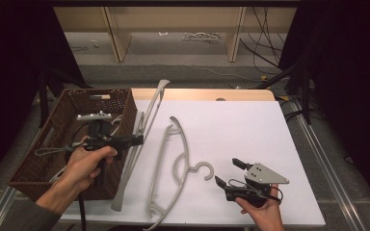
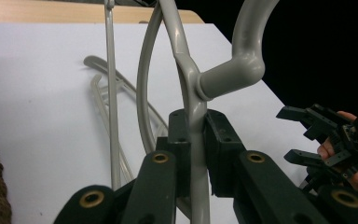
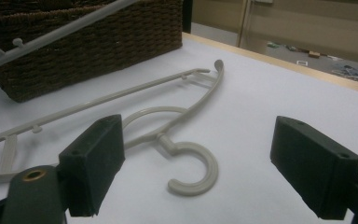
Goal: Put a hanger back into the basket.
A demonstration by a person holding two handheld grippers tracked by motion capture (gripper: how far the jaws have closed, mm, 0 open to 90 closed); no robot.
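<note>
Left gripper (image 1: 137, 140) fingers clenched on a grey hanger (image 2: 193, 100) — lifted beside the basket (image 1: 62, 126); right gripper (image 1: 227, 174) released, facing the tabletop hanger (image 1: 173, 163).

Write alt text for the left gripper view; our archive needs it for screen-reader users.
The left gripper has its two black jaws clamped on the neck of a grey plastic hanger, just below its hook, above a white table. A second hanger lies flat on the table behind, and the right gripper, held in a hand, is at the right edge.
</note>
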